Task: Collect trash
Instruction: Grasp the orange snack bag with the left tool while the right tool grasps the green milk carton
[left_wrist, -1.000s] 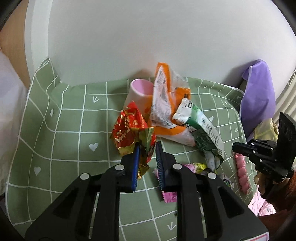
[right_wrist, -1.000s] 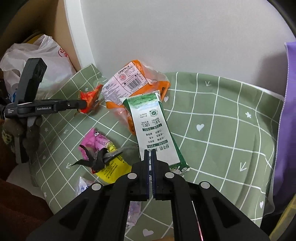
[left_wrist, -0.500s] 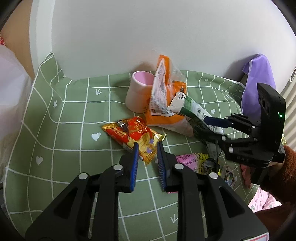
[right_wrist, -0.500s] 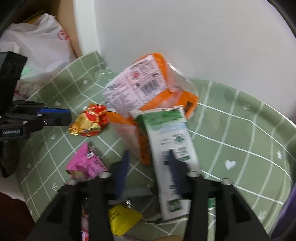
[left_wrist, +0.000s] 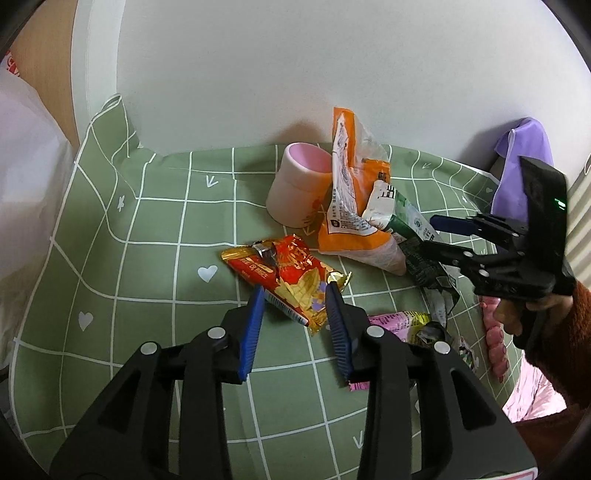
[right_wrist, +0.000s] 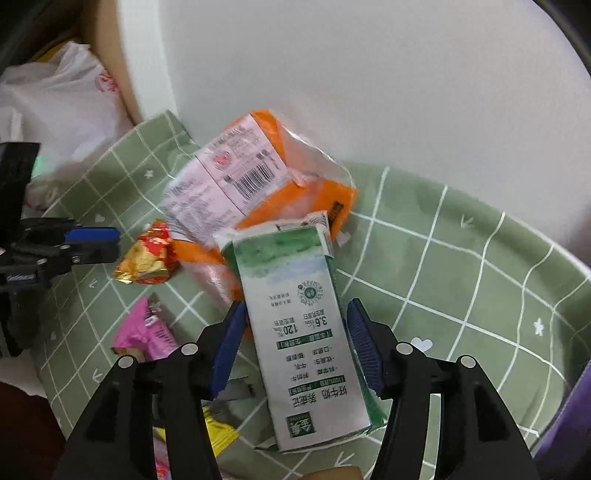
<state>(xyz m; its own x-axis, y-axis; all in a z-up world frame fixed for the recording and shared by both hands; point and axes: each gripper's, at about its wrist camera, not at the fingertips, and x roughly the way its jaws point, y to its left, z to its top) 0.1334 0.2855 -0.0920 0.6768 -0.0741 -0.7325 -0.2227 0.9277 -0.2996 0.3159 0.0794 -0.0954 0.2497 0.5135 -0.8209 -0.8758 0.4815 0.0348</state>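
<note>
A red and gold snack wrapper (left_wrist: 288, 273) lies flat on the green checked cloth (left_wrist: 147, 258). Its near end sits between the tips of my left gripper (left_wrist: 294, 295), whose jaws are opening and do not press on it. A green and white milk carton (right_wrist: 306, 332) lies lengthwise between the blue pads of my right gripper (right_wrist: 295, 310). Those jaws are also opening, with small gaps on both sides of the carton. The carton leans on an orange snack bag (right_wrist: 258, 184). From the right wrist view the left gripper (right_wrist: 110, 243) shows beside the red wrapper (right_wrist: 147, 258).
A pink cup (left_wrist: 295, 188) stands behind the orange bag (left_wrist: 347, 206) near the white wall. A pink wrapper (right_wrist: 147, 332) and a yellow wrapper (right_wrist: 218, 432) lie near the front edge. A white plastic bag (right_wrist: 62, 110) hangs at the left, purple cloth (left_wrist: 524, 158) at the right.
The left gripper let go of the red wrapper, which dropped flat onto the cloth, and its jaws widened. The right gripper went from shut to wide and moved forward astride the carton.
</note>
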